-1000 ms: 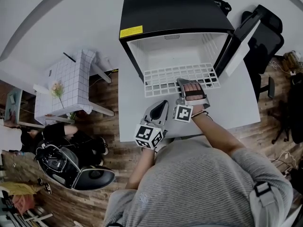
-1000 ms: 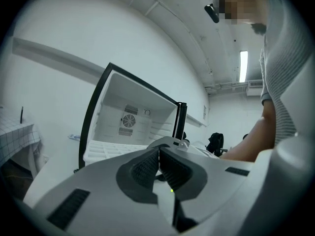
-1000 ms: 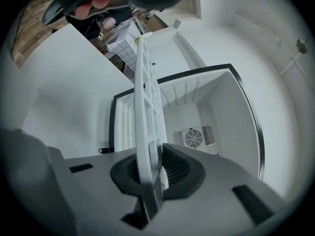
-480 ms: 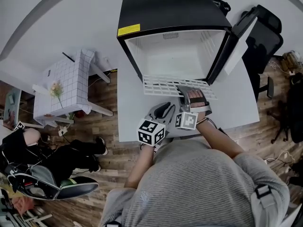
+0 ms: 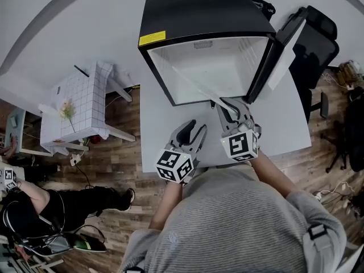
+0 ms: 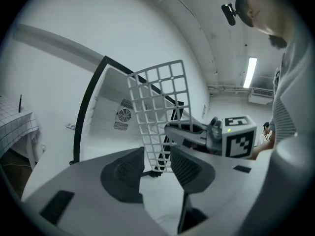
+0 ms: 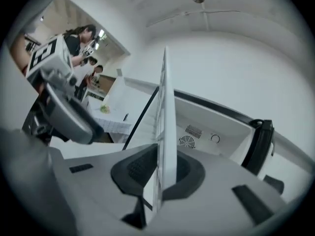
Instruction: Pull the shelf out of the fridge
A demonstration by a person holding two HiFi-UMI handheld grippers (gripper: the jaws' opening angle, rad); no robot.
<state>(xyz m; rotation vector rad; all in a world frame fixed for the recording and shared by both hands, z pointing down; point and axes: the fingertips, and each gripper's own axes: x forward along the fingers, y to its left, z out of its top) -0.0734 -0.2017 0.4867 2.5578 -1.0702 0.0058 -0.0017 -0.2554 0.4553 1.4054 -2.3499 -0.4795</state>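
Right gripper view: right gripper (image 7: 161, 173) clamps the shelf (image 7: 166, 107) upright, outside the fridge (image 7: 216, 124). Left gripper (image 6: 155, 161) has just been opening, jaws empty.

Head view: mounted high, facing steeply down on the table (image 5: 284, 124), with the fridge (image 5: 205, 13) toward its far edge. Left gripper view: low over the table's near edge, facing roughly level into the open fridge, the shelf (image 6: 157, 107) close ahead and broadside. Right gripper view: same direction, shelf edge-on, nearly against the lens. Both gripper views share the fan grille (image 6: 124, 116) on the fridge's back wall.
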